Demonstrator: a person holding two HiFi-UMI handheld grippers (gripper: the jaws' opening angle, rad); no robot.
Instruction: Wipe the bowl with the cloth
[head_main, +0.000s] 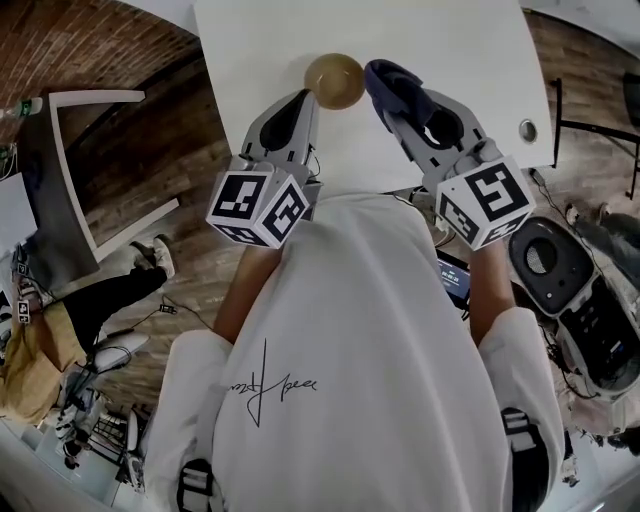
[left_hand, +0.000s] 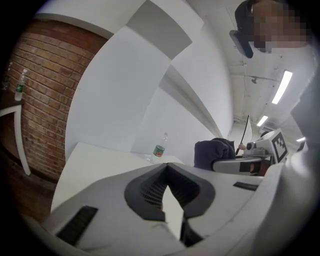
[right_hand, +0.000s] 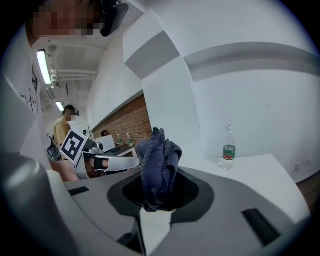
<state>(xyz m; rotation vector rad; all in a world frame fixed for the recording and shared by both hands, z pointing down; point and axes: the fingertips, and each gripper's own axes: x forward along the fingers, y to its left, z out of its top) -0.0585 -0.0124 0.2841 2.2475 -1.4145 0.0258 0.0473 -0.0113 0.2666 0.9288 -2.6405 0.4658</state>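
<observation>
Smooth glossy bowl (head_main: 334, 80), coarse woven cloth (right_hand: 157, 160), matt table (head_main: 260, 40)

Bright, even light from ceiling strip lamps (left_hand: 282, 86), high and to the right of the jaws in the left gripper view, leaves only soft shadows. Both gripper views bow toward dark round edges. The cloth (right_hand: 159, 165) between the right jaws is sharp.

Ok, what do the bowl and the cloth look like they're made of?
The bowl: tan-brown, smooth, faint sheen; wood or plastic, the look leaves it open. The cloth: soft textile, dark blue, matte; visible weave and limp folds.
</observation>
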